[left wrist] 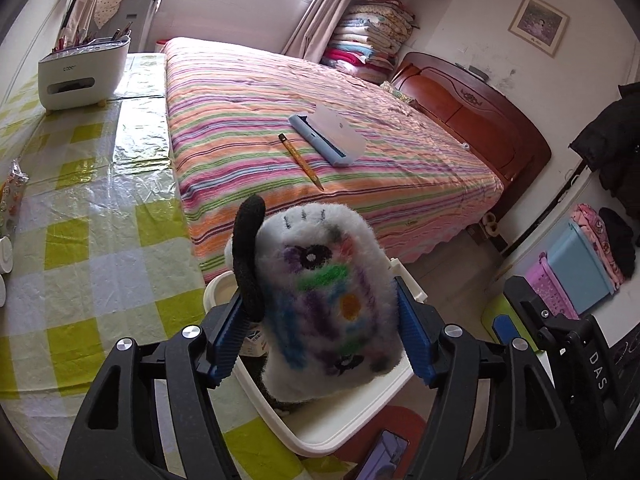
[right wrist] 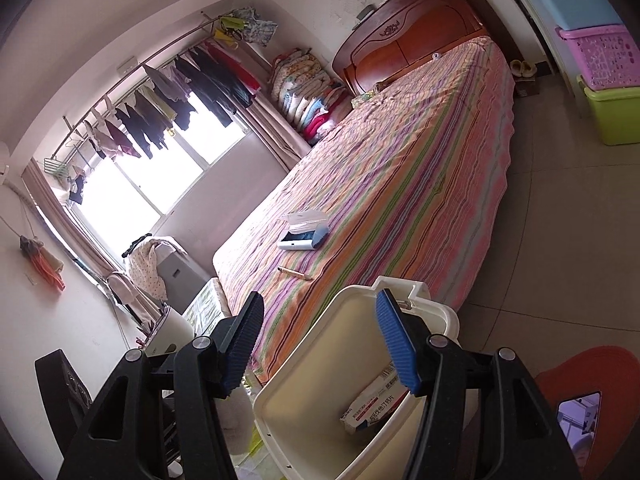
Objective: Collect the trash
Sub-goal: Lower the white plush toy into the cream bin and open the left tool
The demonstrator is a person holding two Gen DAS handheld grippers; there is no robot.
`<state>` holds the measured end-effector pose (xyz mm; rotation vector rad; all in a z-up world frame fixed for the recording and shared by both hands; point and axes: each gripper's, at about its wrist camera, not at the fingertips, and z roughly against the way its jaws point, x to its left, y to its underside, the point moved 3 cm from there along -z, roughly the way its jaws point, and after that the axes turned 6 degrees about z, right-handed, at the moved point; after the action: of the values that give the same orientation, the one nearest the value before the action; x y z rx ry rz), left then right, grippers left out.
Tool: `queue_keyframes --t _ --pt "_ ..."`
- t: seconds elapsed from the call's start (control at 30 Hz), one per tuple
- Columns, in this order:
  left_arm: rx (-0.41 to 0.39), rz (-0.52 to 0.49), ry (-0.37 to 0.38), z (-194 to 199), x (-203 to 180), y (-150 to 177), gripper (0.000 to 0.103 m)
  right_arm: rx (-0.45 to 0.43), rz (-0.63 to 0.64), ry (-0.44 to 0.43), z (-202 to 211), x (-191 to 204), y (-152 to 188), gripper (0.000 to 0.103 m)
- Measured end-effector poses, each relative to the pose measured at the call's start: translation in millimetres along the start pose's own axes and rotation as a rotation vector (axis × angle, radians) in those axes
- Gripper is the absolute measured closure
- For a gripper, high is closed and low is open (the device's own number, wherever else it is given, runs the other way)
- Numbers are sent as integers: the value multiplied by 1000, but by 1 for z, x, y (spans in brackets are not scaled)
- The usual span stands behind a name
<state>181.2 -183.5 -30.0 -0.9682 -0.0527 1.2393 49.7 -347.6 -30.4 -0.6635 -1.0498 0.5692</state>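
Note:
My left gripper (left wrist: 320, 332) is shut on a white plush toy (left wrist: 320, 300) that has a black ear and coloured marker scribbles. It holds the toy over the open white trash bin (left wrist: 352, 428). In the right wrist view my right gripper (right wrist: 320, 344) is open and empty, just above the same bin (right wrist: 320, 392). A white medicine box (right wrist: 372, 404) lies inside the bin. A yellow pencil (left wrist: 301, 161) and a blue and white lint brush (left wrist: 326, 139) lie on the striped bed (left wrist: 248, 92).
A table with a yellow checked cloth (left wrist: 88, 240) is at the left, with a white organiser (left wrist: 82, 72) and a snack wrapper (left wrist: 12, 196). Stacked plastic boxes (left wrist: 576, 268) stand at the right. An orange stool (right wrist: 588, 376) holding a phone stands beside the bin.

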Motion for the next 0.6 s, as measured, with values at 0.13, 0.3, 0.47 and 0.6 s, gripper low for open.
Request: queue_keyframes --t 0.13,0.3,0.47,0.6 --pt "-21 39 0 3 6 -4 22 -13 7 -7 2 2 -1 46" --pt "-94 90 -48 25 24 -16 22 -11 -7 -17 1 -2 -1 46" --pt "-149 145 -109 53 48 -25 20 3 21 -34 0 7 3 46" --pt "-149 132 -175 72 62 -26 20 33 47 -49 -5 18 9 46"
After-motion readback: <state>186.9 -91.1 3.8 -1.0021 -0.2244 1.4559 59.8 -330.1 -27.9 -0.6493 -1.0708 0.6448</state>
